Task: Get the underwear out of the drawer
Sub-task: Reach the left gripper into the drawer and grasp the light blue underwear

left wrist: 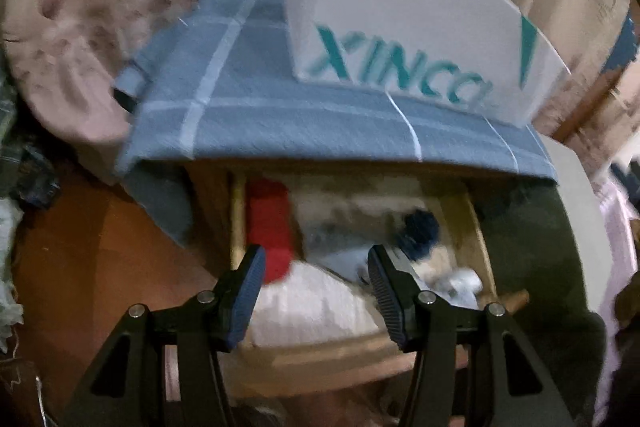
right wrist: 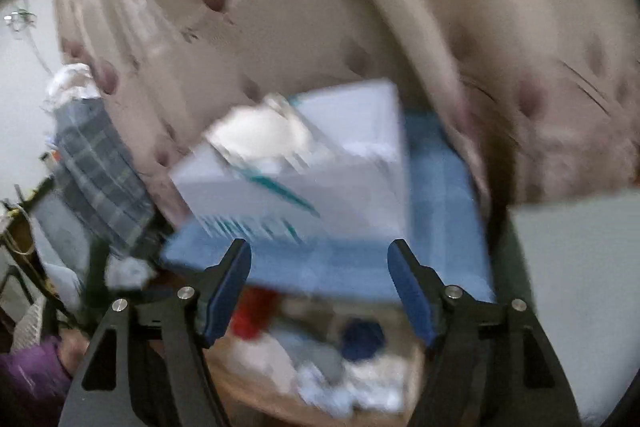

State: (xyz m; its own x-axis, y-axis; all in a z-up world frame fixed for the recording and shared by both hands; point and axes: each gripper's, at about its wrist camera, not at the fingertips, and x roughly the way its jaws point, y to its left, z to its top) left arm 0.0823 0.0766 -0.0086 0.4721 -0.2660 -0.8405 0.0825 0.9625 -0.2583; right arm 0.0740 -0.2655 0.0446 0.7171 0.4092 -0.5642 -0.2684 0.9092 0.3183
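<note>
The left tongs, black arms tipped with ribbed blue pads, stand apart with nothing gripped, poised over a pale wooden drawer pulled open beneath them. Between and just beyond their tips lies the underwear, a loose heap of soft folded pieces: a bright red one by the left pad, a white ribbed-knit one directly under the gap, a dark navy one beyond the right pad. Past the drawer a blue cloth with pale check lines drapes the cabinet top, carrying a smooth white box with teal lettering. The right tongs are likewise parted and empty, higher above the same drawer; its heap sits below their tips, heavily blurred. A flowered beige fabric hangs behind.
</note>
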